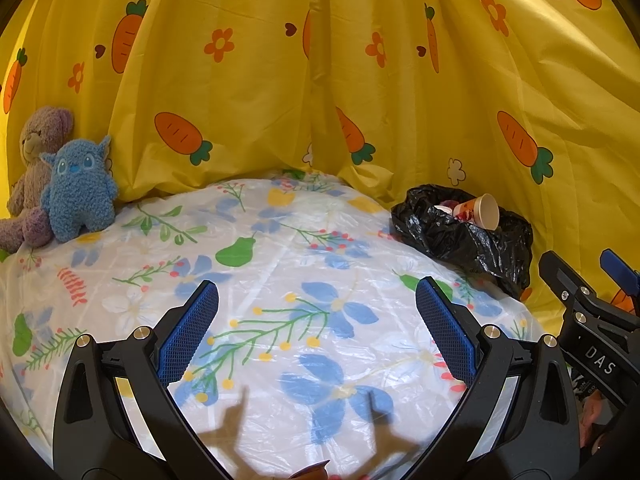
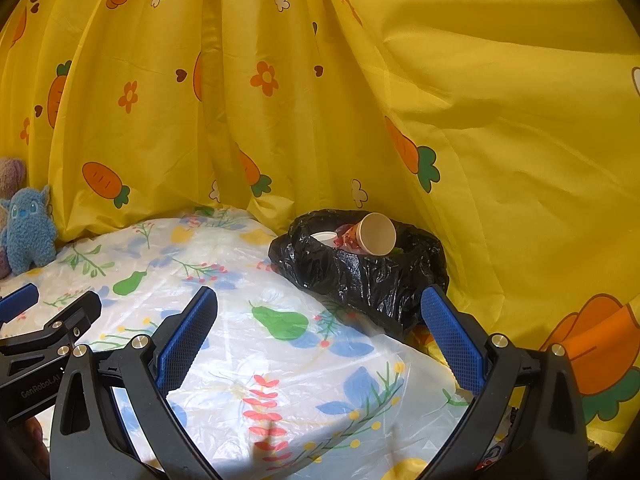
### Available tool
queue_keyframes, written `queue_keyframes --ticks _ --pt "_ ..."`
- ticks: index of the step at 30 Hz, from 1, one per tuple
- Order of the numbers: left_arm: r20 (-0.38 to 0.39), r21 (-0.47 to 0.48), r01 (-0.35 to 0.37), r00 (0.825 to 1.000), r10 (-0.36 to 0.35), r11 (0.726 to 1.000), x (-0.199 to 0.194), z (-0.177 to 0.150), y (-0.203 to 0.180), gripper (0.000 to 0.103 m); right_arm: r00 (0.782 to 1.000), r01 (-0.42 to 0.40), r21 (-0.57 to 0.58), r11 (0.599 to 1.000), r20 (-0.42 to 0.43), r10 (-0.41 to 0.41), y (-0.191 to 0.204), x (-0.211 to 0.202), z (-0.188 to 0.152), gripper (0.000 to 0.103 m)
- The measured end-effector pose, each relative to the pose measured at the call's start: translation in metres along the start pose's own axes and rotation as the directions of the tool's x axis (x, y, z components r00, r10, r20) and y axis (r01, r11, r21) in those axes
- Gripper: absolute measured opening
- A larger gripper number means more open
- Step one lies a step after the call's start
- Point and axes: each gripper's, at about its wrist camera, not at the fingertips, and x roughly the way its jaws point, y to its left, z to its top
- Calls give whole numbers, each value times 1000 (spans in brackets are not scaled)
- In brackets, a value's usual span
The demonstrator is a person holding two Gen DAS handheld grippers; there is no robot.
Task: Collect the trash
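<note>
Trash sits gathered in the black bag (image 2: 360,276), which rests open-mouthed at the far right corner of the tabletop (image 2: 248,360), pressed up against the yellow carrot-print curtain (image 2: 500,140). From my right wrist camera I can see a paper cup (image 2: 374,234) lying on its side at the top of the bag, mouth turned toward me, with a smaller white cup (image 2: 324,237) just beside it on the bag's left and some red wrapping between them. Nothing loose shows on the flowered plastic cover near the bag.

My right gripper (image 2: 319,332) hangs just short of the bag, its blue fingers (image 2: 188,336) spread wide apart with nothing between them; the right-hand finger lines up with the bag's near edge, though I cannot tell whether it touches. My left gripper (image 1: 317,320) is well to the left of the bag, above the middle of the cover, fingers (image 1: 190,332) likewise wide apart and holding nothing. Its shadow falls on the cover below.

Far to the left of the bag, against the curtain, a blue plush toy (image 1: 78,192) stands upright, leaning on a purple-grey teddy bear (image 1: 30,172) behind it.
</note>
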Motion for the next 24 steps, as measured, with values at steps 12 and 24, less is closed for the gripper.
queue_keyframes --ticks 12,24 --pt "1 -1 1 1000 -1 1000 -1 1 0 97 1000 -4 0 1000 0 4 -1 1 0 98" --pt "3 -1 1 1000 -1 1000 -2 1 -1 97 1000 -2 0 1000 -2 2 0 0 0 98"
